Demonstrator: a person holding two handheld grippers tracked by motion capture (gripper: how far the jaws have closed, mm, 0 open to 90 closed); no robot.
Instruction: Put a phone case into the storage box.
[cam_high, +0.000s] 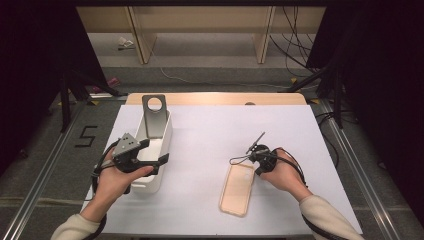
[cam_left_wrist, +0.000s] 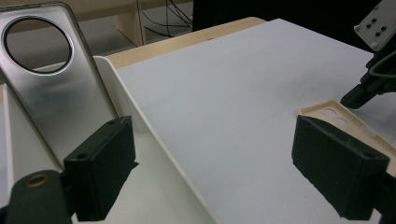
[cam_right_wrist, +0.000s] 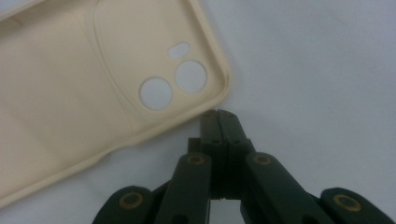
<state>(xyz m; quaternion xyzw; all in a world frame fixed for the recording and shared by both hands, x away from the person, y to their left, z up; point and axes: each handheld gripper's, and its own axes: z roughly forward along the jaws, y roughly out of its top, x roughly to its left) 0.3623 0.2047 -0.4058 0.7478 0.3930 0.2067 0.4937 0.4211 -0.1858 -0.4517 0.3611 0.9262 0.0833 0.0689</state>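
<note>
The right gripper (cam_right_wrist: 218, 113), jaws pressed together on nothing, sits just beside the far corner of the beige case (cam_high: 237, 189) lying flat on the surface (cam_high: 210, 145), while the left gripper (cam_high: 155, 152) hovers spread over the white bin (cam_high: 164, 137) at left.

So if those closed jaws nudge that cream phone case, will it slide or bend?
The cream phone case looks thin and hollow, so it is probably light and would likely slide on the smooth white table cover. It lies flat, open side up, so tipping seems unlikely. Its soft-looking rim suggests it may flex if pinched.
</note>
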